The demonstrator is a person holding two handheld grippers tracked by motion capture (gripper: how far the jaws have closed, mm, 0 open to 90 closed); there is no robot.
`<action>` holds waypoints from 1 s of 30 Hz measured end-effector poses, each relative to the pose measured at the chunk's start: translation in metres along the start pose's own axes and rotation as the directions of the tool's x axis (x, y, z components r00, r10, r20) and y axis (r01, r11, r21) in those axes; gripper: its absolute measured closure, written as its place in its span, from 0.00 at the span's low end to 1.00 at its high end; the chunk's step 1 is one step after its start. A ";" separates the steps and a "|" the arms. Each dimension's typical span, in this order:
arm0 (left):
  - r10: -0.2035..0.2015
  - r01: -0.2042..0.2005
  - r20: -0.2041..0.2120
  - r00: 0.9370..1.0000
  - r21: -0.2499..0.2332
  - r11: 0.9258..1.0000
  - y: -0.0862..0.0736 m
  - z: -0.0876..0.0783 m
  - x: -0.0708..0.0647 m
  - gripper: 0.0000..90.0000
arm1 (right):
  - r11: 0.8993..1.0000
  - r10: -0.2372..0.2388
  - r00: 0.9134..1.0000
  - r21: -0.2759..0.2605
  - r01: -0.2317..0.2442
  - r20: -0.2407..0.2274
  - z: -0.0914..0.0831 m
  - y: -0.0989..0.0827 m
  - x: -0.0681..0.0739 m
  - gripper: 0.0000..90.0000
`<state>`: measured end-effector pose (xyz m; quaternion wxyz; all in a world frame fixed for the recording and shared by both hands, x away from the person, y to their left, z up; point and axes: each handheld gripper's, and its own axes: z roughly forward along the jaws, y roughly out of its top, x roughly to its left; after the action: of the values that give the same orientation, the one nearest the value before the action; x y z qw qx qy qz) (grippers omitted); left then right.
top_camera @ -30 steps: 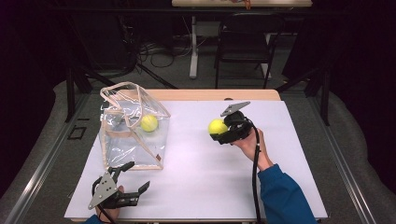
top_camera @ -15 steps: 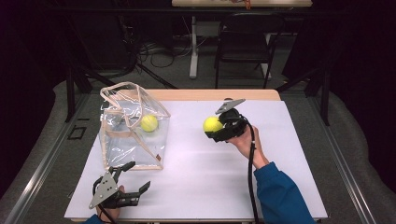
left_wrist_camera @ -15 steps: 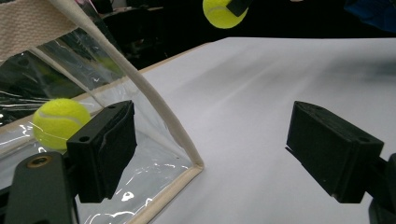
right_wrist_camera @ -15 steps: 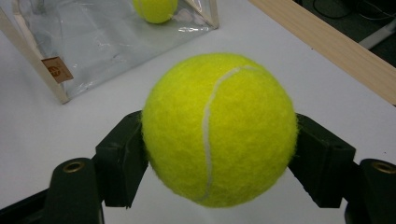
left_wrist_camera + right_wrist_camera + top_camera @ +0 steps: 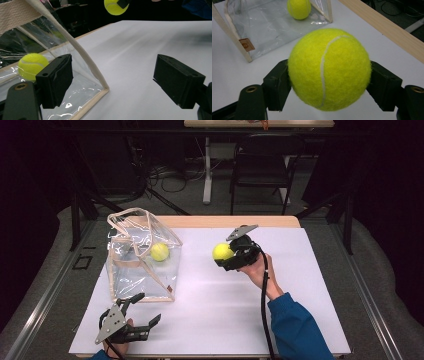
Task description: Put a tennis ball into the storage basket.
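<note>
My right gripper is shut on a yellow tennis ball and holds it a little above the white table top, right of centre. In the right gripper view the ball sits squeezed between both black pads. A second tennis ball lies inside a clear plastic bag with beige straps at the left. My left gripper rests near the front left edge, open, just in front of the bag. Its left pad sits beside the bag's corner, and nothing is between the pads.
The white sheet covers the table, and a wooden edge shows at the back. A black chair and floor cables stand beyond it. A cable trails from the right gripper along the blue sleeve.
The right gripper has drifted slightly left toward the bag with the ball still in it. The left gripper and the bag have not moved.
</note>
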<state>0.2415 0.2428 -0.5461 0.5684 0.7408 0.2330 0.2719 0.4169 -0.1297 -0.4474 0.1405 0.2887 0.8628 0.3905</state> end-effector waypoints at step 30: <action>0.008 -0.008 0.002 1.000 0.001 1.000 0.000 -0.001 0.000 0.17 | 0.999 -0.022 1.000 -0.050 0.022 -0.013 0.001 0.019 0.007 0.29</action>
<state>0.2407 0.2430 -0.5456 0.5673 0.7422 0.2293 0.2733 0.4194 -0.1150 -0.4337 0.1461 0.2730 0.8569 0.4121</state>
